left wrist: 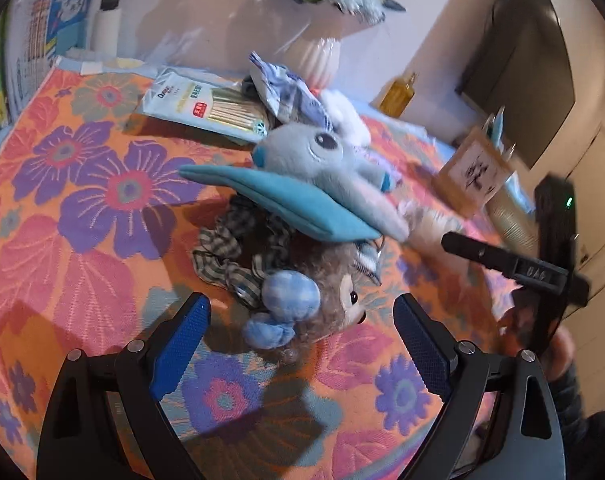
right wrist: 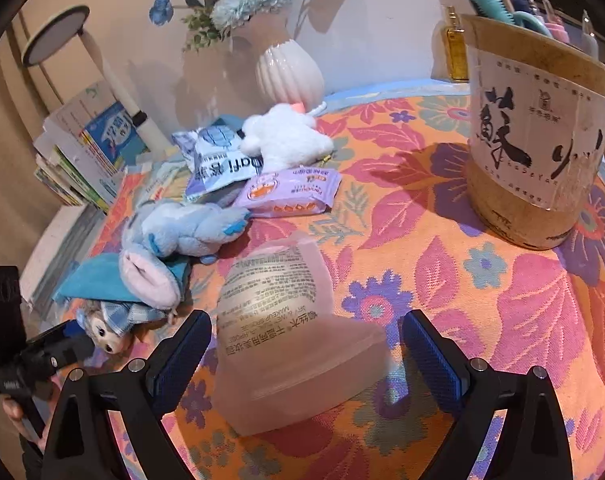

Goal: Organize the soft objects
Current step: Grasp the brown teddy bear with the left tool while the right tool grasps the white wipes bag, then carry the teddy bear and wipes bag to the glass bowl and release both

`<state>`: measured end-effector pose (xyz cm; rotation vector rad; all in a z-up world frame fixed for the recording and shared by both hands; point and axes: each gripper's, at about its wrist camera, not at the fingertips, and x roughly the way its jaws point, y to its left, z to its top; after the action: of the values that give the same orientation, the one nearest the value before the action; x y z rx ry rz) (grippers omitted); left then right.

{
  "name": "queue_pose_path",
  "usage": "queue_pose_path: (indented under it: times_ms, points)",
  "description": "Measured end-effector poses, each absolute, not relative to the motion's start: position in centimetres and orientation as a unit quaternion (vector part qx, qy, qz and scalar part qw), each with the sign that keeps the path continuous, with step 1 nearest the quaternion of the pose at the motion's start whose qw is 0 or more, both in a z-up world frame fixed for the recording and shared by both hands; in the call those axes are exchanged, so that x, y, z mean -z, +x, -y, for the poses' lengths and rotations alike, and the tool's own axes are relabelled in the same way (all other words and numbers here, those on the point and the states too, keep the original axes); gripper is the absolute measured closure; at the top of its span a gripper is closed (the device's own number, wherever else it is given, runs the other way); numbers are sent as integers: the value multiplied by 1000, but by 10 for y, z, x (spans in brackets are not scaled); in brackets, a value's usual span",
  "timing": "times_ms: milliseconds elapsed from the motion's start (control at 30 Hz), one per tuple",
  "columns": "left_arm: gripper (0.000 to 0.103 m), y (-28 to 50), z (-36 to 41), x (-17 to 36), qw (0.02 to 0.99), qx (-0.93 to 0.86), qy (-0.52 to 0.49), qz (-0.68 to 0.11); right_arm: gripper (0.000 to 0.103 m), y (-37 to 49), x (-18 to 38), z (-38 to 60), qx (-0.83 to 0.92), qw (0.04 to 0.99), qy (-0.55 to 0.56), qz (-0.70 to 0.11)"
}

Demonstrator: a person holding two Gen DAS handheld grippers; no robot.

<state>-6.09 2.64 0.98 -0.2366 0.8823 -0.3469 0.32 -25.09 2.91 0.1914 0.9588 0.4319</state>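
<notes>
From the left wrist we see our left gripper point(left wrist: 300, 344) spread wide, holding nothing, hanging over a brown curly plush point(left wrist: 334, 300) that lies on the floral cloth point(left wrist: 82, 240) under a blue-eared grey plush point(left wrist: 314, 168). Only the right wrist view shows our right gripper point(right wrist: 306, 356), also spread, flanking a translucent makeup sponge box point(right wrist: 278, 320) without clearly touching it, with a purple wipes pack point(right wrist: 292, 192), a white plush point(right wrist: 282, 138) and a labelled bamboo holder point(right wrist: 538, 136) beyond.
</notes>
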Motion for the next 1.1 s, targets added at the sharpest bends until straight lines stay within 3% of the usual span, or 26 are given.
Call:
queue_pose_path:
  times_ms: [200,267,367,467,500,633,1100]
  points:
    - [15,-49,-5,-11,890,136,-78,-428,4,0,-28,237,-201,862,53,-463]
    - [47,-48,4,-10,888,131,-49,-437,4,2,-28,234,-199,861,47,-465]
    - [52,-53,6,-11,893,125,-40,-431,3,7,-27,231,-184,863,54,-468]
    - [53,-61,1,-16,894,138,-59,-422,9,7,-28,224,-186,865,53,-463]
    - [53,-62,1,-18,893,144,-65,-421,25,5,-28,218,-184,869,40,-458]
    - [53,-69,-6,-30,876,203,-121,-420,42,-5,-33,208,-180,883,2,-433]
    - [53,-96,7,-113,895,263,-137,-332,44,-38,-75,261,-215,888,143,-381]
